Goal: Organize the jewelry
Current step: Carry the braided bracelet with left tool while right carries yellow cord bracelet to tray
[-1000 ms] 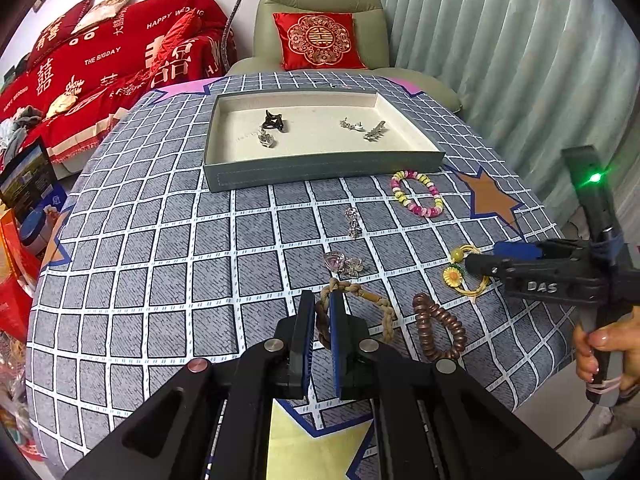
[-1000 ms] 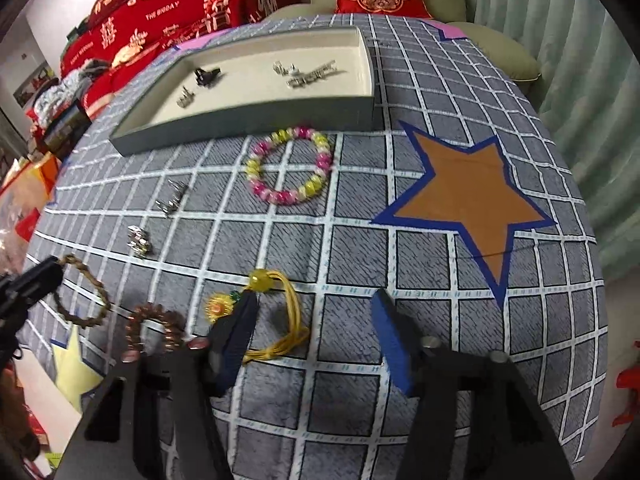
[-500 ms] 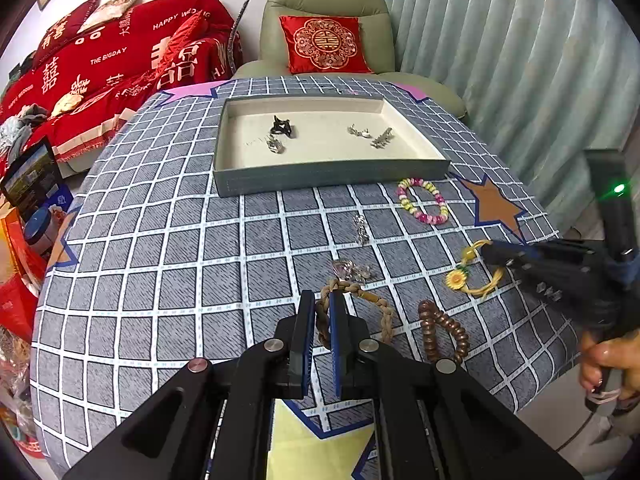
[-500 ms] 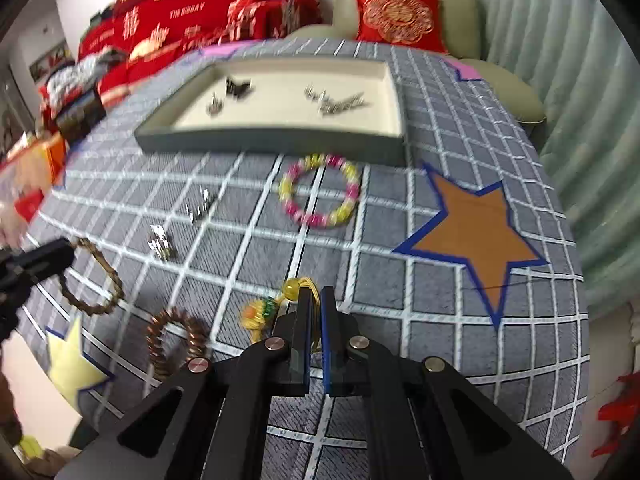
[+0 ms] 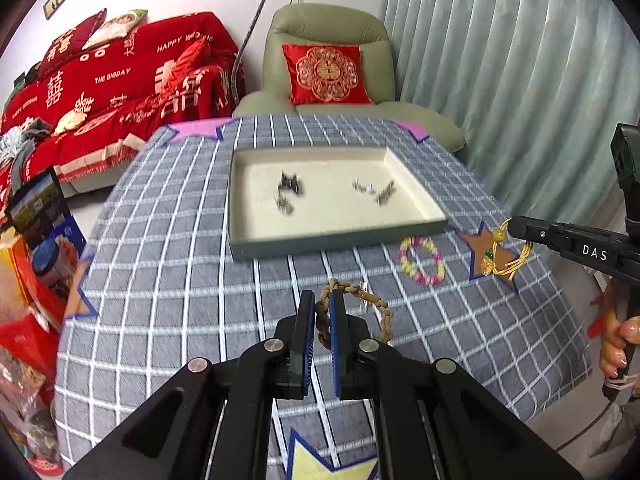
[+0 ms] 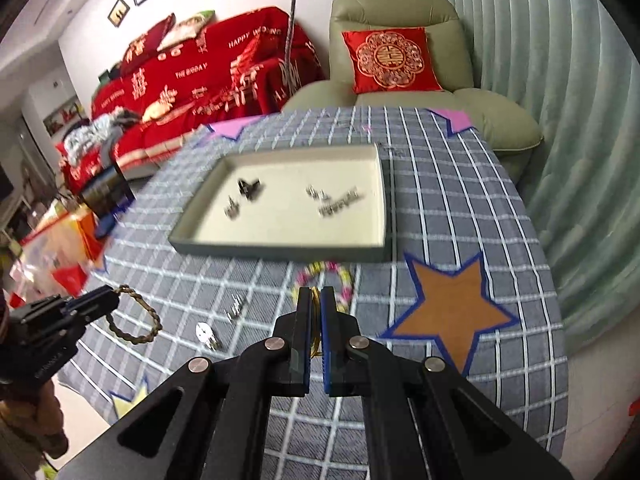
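My left gripper [image 5: 319, 304] is shut on a braided brown bracelet [image 5: 378, 306] and holds it above the table; it also shows in the right wrist view [image 6: 136, 316]. My right gripper [image 6: 316, 300] is shut on a yellow cord charm with a sunflower [image 5: 496, 254], lifted off the cloth; only a sliver of cord [image 6: 316, 294] shows between its jaws. The grey tray [image 5: 240, 200] with a cream floor holds several small metal pieces [image 5: 288, 194] and stands ahead of both grippers [image 6: 384, 216].
A pink and yellow bead bracelet [image 5: 422, 260] lies just before the tray's front wall. Small silver pieces [image 6: 206, 334] lie on the checked cloth. A green armchair [image 5: 332, 64] and red sofa [image 5: 112, 80] stand beyond the table. Boxes [image 5: 40, 232] sit at left.
Both grippers have risen and moved forward toward the tray, lifting the braided bracelet and the yellow cord charm off the cloth. The right gripper closed on the charm a second ago.
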{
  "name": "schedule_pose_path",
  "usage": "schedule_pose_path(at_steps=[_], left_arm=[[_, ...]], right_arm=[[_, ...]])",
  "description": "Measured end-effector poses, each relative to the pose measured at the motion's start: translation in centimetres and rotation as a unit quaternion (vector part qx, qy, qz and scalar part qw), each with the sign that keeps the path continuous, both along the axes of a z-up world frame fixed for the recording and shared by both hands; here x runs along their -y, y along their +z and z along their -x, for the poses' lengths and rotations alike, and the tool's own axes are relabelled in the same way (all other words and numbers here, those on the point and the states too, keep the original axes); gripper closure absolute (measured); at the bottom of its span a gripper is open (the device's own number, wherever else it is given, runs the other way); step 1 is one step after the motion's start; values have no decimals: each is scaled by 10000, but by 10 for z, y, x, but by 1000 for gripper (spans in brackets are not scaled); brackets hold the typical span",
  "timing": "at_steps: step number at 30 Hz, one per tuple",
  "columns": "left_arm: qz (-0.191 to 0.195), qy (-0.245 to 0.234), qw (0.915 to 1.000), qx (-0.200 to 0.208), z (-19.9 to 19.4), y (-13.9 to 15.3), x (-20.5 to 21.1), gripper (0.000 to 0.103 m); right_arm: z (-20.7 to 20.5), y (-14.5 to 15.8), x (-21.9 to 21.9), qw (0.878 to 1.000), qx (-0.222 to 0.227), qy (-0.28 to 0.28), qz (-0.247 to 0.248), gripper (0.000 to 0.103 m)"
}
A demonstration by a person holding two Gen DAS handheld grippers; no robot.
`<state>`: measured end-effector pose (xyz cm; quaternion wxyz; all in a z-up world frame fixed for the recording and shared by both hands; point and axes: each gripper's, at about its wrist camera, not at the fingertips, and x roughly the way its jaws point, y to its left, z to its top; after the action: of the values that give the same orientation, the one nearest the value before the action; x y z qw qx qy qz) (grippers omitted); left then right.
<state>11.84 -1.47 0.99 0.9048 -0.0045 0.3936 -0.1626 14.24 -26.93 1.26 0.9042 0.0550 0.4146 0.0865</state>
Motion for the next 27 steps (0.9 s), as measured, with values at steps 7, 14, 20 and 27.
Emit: schedule_pose_path(at_steps=[7,14,20,27], left_arm=[[54,8,9999,161,-36,29,-2,87],[-11,50,9995,304,-79,38,9,87],[-213,66,9994,265,-123,22,28,87],[-263,-5,9996,35,-168,-8,49,87]], right_arm=[[-35,21,2,9995,45,74,-302,99],[-74,25,3,9991,3,125,-407,99],[-118,17,5,9975,-104,117,-691,99],[-166,-12,6,9954,-280,-23,-920,99]])
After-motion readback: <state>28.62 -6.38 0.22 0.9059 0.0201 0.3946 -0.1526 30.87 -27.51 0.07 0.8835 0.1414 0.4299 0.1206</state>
